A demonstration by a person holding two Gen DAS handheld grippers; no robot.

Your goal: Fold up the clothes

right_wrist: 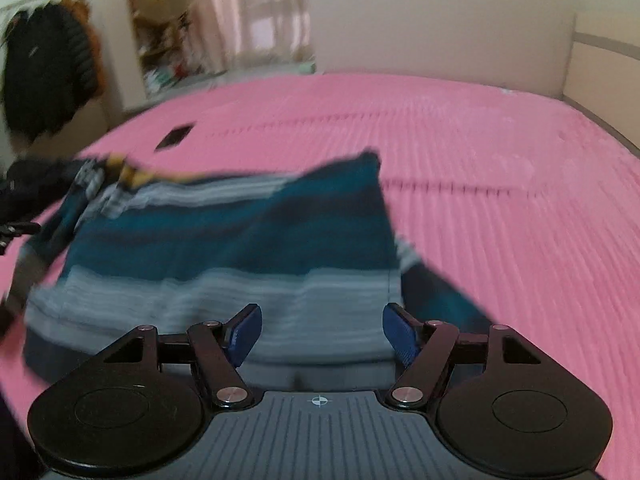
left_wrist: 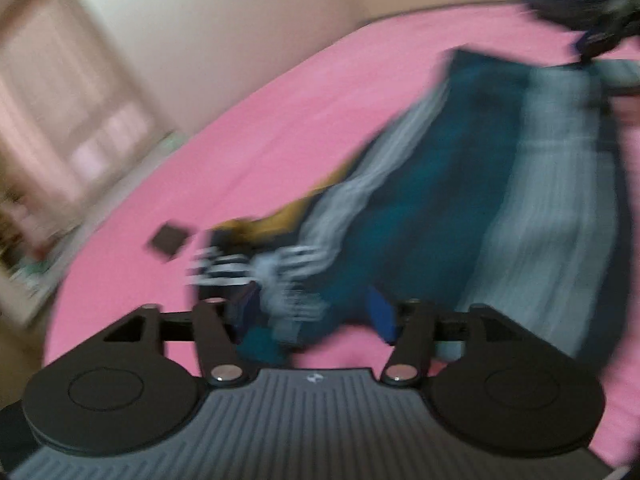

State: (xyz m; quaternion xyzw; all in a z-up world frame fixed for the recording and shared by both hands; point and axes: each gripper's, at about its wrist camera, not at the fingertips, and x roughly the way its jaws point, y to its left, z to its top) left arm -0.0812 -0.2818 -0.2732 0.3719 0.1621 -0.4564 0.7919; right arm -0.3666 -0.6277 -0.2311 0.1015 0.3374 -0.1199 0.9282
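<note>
A teal, navy and grey striped garment (left_wrist: 460,208) with a yellow inner collar lies on the pink bed; it also shows in the right wrist view (right_wrist: 224,248). My left gripper (left_wrist: 316,316) has its blue pads apart, with the garment's striped collar end lying between them. My right gripper (right_wrist: 322,334) is open, its blue pads on either side of the garment's grey hem edge, not closed on it. The right gripper shows blurred at the top right of the left wrist view (left_wrist: 600,20). Both views are motion-blurred.
The pink bedsheet (right_wrist: 500,200) stretches wide to the right and back. A small dark square object (left_wrist: 170,239) lies on the bed near the collar, also visible in the right wrist view (right_wrist: 176,136). A dark jacket (right_wrist: 48,68) hangs at left; curtains and clutter stand behind.
</note>
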